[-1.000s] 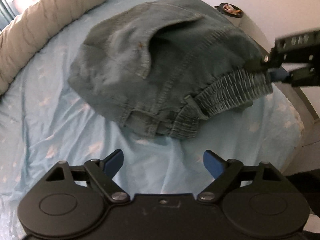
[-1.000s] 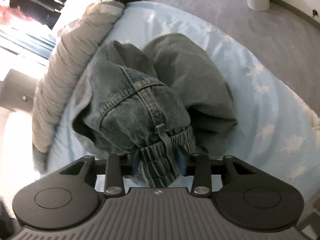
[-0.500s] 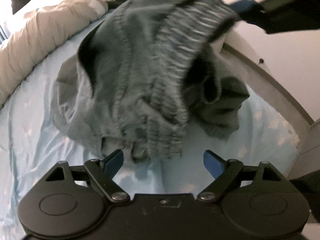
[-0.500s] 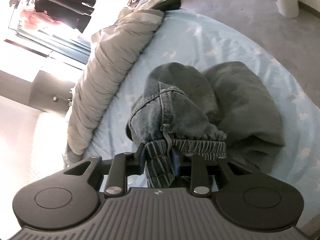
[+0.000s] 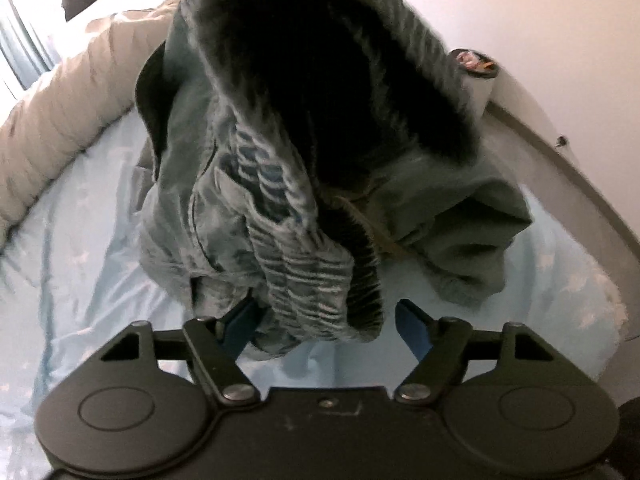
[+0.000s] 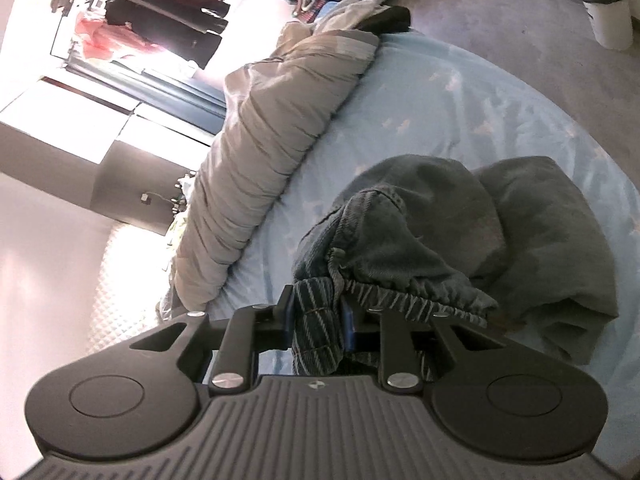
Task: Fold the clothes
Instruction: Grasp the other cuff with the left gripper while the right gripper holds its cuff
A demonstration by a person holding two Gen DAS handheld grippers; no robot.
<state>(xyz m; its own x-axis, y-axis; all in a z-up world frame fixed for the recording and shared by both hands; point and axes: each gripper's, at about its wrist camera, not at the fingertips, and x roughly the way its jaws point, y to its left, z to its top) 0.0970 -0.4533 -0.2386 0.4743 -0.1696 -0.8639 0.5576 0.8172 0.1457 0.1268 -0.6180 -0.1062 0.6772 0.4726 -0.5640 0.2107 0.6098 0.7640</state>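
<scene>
A pair of blue-grey denim trousers with a ribbed elastic waistband hangs lifted above the light blue bed sheet. My right gripper is shut on the waistband and holds the trousers up, with the legs trailing on the bed. My left gripper is open. The hanging waistband droops between its blue fingers, which stand apart on either side of it.
A rolled beige duvet lies along the far side of the bed. A white bin stands on the grey floor by the wall. A wardrobe with hanging clothes is beyond the bed.
My right gripper has lifted the trousers off the bed by the waistband. The hanging waistband has come close and now sits between my open left fingers.
</scene>
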